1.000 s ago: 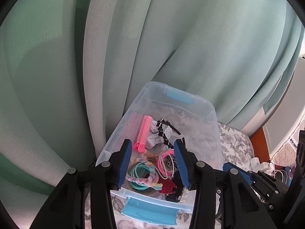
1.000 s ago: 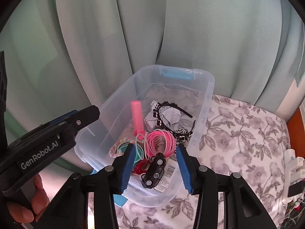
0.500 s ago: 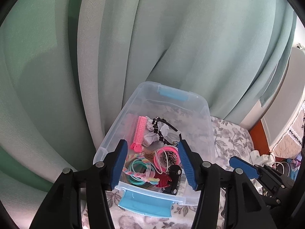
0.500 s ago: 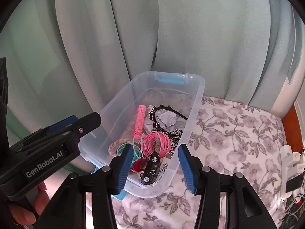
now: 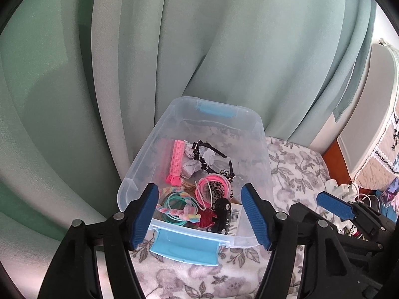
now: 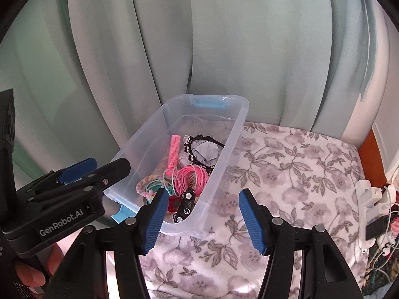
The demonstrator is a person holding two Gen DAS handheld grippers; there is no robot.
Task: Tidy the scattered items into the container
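Opening, empty: left gripper [image 5: 199, 214] jaws | right gripper [image 6: 200, 220] jaws | container [image 5: 259, 149] filled

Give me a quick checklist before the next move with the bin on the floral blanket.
1. Left hand-held gripper empty: ok, jaws opening, nothing between them.
2. Right hand-held gripper empty: ok, jaws opening, nothing held.
3. Toy car inside clear bin: ok.
4. Pink roller, headband, hair ties in bin: ok.
5. Floral blanket free of stray items: ok where visible.
6. Lid for bin at hand: cannot tell.
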